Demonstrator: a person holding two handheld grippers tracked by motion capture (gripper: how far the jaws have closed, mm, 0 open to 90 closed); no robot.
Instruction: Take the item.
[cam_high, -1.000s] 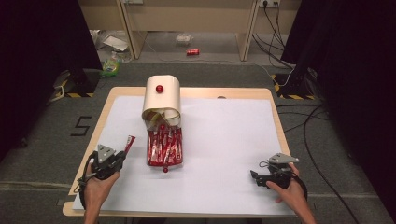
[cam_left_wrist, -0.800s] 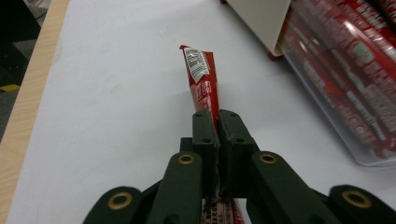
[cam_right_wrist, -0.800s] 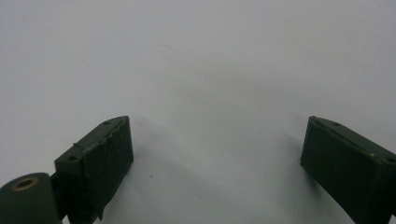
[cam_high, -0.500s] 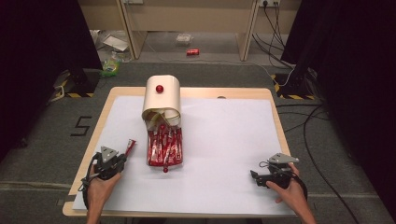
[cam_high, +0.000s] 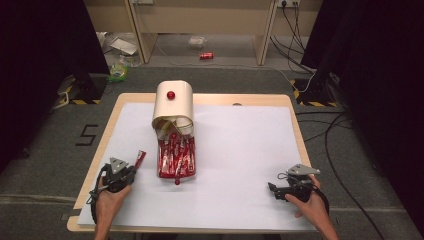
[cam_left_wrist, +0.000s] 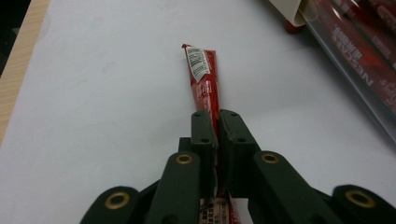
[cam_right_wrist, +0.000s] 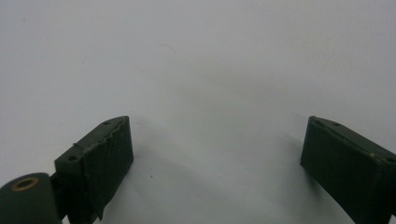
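A long red sachet (cam_left_wrist: 201, 70) with a white label lies along the white sheet, and my left gripper (cam_left_wrist: 218, 115) is shut on its near part. From above, that sachet (cam_high: 139, 158) sticks out ahead of the left gripper (cam_high: 131, 169) at the table's front left. Just to the right, a clear tray (cam_high: 161, 159) holds several more red sachets, pulled out from under a cream, round-topped box (cam_high: 172, 107) with a red knob. My right gripper (cam_high: 272, 189) rests at the front right. Its jaws stand open (cam_right_wrist: 217, 158) over bare white sheet with nothing between them.
The white sheet (cam_high: 240, 145) covers most of the wooden table (cam_high: 295, 107). A small red knob (cam_high: 176, 182) marks the tray's near end. Cables and a red can (cam_high: 206, 55) lie on the floor beyond the table.
My left gripper has shifted slightly toward the table's front edge with the sachet still in it. The right gripper has stayed put.
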